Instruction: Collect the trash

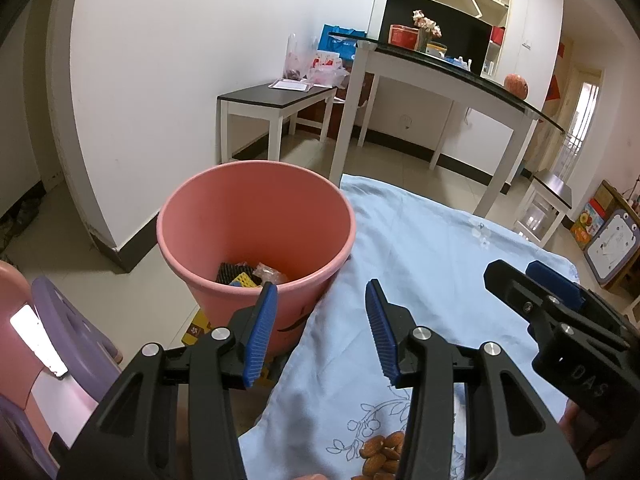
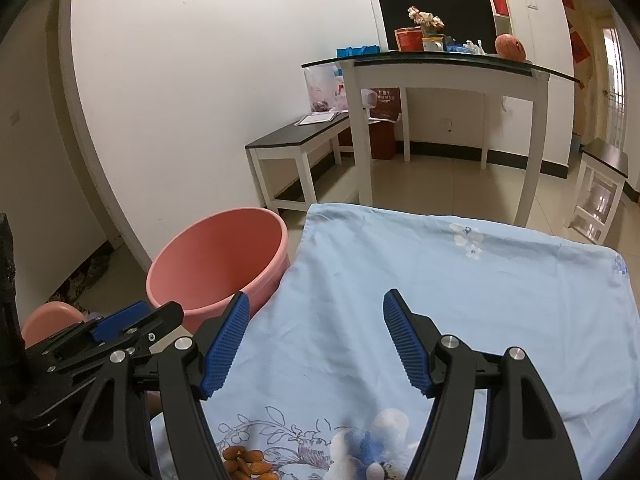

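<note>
Pink bin (image 1: 256, 220) upright, mouth up, beside almonds (image 1: 380, 456) on cloth (image 1: 420, 248)

Both my wrist views bright, evenly lit, soft indoor light. Strongest daylight at right edge of both frames, doorway there blown out. In left view, hard white glare patch on pink-purple stool (image 1: 38, 344) at lower left. Shadows faint, soft under bench (image 2: 298, 148) mid-frame. Heavy fisheye bend: white wall (image 1: 192, 60) edges curve, black vignette in all corners. Centre sharp; blue cloth (image 2: 460, 292) folds crisp. Bottom edge softer, almonds (image 2: 244, 464) slightly blurred. Colours natural, mild noise.
</note>
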The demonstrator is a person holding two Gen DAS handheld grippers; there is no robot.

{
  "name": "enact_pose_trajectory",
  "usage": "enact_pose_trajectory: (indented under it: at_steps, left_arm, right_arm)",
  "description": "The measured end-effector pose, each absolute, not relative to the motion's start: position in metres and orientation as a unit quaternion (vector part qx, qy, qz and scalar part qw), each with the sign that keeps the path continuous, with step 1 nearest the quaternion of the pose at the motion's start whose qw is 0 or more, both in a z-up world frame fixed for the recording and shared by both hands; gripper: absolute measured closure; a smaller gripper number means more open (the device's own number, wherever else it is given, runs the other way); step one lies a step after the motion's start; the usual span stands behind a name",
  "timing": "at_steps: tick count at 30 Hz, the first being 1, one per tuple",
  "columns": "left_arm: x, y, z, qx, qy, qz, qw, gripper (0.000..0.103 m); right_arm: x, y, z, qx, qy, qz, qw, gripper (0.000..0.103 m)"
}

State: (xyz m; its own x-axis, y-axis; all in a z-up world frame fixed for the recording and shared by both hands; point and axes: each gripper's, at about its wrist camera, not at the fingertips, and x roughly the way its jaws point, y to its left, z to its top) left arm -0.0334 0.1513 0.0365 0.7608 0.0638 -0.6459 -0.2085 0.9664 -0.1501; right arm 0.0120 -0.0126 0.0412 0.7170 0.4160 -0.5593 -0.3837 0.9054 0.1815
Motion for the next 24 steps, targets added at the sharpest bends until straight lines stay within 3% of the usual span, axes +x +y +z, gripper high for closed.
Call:
enact_pose_trajectory:
  at_steps: [24]
  left_arm:
    - [-0.0331,0.1499,0.0364,-0.107,0.339,0.073,0.932,0.056]
  right_arm:
    - [0.0104,-0.0149,0.0324,0.027,0.314,0.216,0.924,0.035]
